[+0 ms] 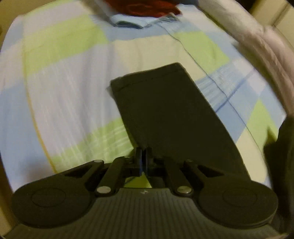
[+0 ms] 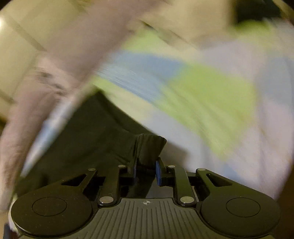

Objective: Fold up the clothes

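Note:
A dark garment [image 1: 165,110] lies flat on a checked bed sheet [image 1: 69,88], its far hem toward the top of the left wrist view. My left gripper [image 1: 144,156] is shut on the garment's near edge. In the blurred right wrist view my right gripper [image 2: 147,161] is shut on a bunched corner of the same dark garment [image 2: 88,132], which trails off to the left over the sheet [image 2: 211,95].
A red cloth [image 1: 143,7] and a light blue folded piece [image 1: 132,21] lie at the far end of the bed. A pale pink blanket [image 1: 257,40] runs along the right side; it also shows in the right wrist view [image 2: 60,55].

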`<state>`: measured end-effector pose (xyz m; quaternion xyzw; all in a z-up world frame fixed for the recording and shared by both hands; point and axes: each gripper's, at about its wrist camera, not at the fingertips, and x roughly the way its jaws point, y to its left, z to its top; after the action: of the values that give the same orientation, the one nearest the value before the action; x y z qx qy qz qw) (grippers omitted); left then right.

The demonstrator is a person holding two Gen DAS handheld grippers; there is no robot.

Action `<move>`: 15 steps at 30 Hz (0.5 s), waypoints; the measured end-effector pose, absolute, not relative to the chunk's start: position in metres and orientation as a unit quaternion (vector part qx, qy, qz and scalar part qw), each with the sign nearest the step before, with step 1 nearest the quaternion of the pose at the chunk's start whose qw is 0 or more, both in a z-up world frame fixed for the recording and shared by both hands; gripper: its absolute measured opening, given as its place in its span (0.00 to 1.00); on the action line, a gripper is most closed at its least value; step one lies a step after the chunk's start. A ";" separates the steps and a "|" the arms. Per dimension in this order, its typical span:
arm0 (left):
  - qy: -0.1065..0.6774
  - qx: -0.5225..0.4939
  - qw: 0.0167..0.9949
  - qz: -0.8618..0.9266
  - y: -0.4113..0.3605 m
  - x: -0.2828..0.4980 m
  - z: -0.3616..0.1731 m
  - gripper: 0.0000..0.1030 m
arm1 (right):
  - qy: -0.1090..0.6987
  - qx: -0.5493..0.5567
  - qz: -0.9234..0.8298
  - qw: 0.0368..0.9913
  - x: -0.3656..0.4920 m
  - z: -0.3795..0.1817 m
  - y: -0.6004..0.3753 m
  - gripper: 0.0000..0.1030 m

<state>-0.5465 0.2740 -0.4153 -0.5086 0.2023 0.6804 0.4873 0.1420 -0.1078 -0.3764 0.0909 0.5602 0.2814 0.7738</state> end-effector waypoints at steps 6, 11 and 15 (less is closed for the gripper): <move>0.176 -0.462 0.557 0.668 0.261 -0.539 -0.370 0.03 | 0.488 0.063 0.347 0.798 0.133 -0.336 -0.106 0.18; 0.215 -0.453 0.561 0.659 0.230 -0.538 -0.374 0.04 | 0.494 0.051 0.326 0.804 0.133 -0.338 -0.124 0.18; 0.277 -0.462 0.509 0.671 0.214 -0.540 -0.393 0.04 | 0.545 0.045 0.277 0.790 0.138 -0.367 -0.130 0.27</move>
<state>-0.5401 0.2137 -0.3925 -0.4617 0.2772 0.6715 0.5090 0.1378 -0.1303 -0.3672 0.0445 0.5449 0.2769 0.7902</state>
